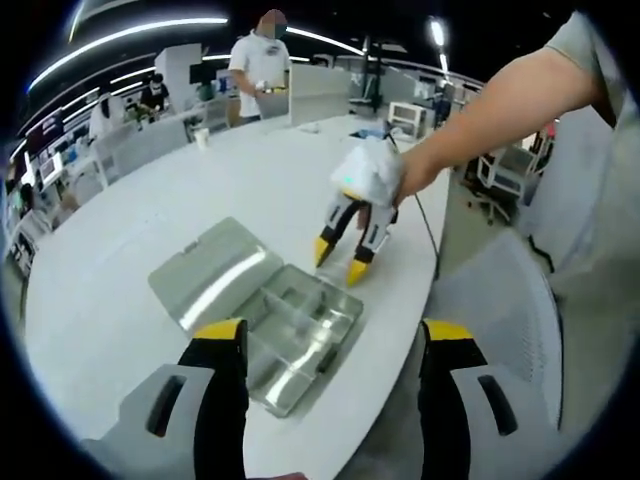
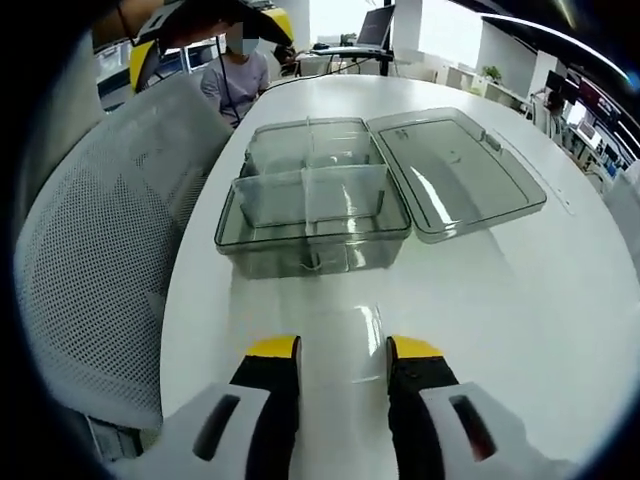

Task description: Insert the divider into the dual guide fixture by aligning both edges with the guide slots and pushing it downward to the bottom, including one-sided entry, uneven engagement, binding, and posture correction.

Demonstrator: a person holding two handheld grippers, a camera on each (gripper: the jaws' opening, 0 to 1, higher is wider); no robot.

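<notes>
While glare blurs it, divider [image 2: 345,205] indistinct.

In the left gripper view, the left gripper [image 1: 335,345] has its two yellow-tipped fingers [image 1: 222,345] spread wide with nothing between them. Further ahead, the right gripper [image 1: 340,258] points downward, its fingers parted and empty, carried by a gloved hand [image 1: 370,172] on a bare forearm [image 1: 500,105] reaching in from the right. In the right gripper view, the right gripper [image 2: 343,350] shows parted, empty fingers.
</notes>
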